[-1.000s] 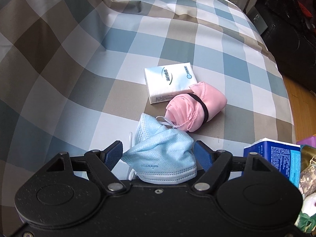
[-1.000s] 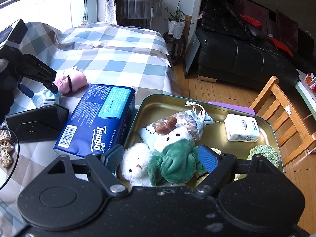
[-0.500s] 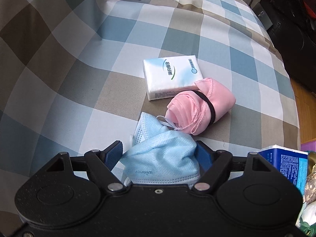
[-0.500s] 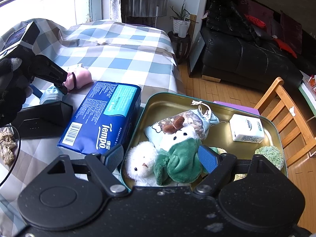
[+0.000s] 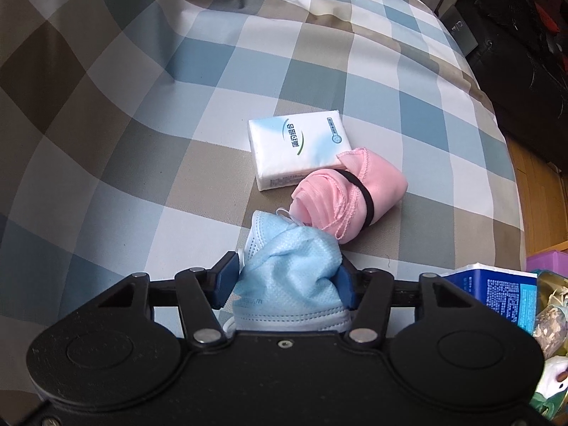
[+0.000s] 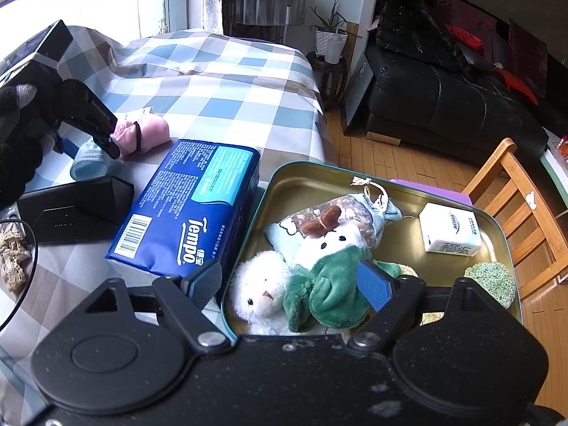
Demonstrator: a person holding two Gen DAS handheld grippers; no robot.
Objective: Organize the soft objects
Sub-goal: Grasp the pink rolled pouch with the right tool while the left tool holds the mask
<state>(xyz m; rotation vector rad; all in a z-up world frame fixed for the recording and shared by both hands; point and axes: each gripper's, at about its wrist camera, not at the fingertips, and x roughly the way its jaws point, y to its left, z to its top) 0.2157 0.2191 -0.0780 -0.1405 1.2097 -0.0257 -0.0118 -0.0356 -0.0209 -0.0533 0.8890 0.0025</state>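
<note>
Closest in the left wrist view, the left gripper is closing its fingers on the blue face mask, which bunches up between the pads and lies on the checked cloth of the bed. Just beyond the mask, touching its far edge, sits the pink cloth roll bound by a black hair tie, and just behind that roll lies a small white tissue pack. To the right of the mask a corner of the blue Tempo tissue pack shows; in the right wrist view it lies beside the green-rimmed tin tray. The right gripper hangs over the near end of that tray with its fingers spread and nothing pinched, the white plush and the green plush lying between them in the tray. Farther back in the tray are a patterned drawstring pouch, a second white tissue pack and a green scrubby pad. Judging by this, the tray is partly filled; the mask, the pink roll, the near tissue pack and perhaps the Tempo pack are left to bring over.
</note>
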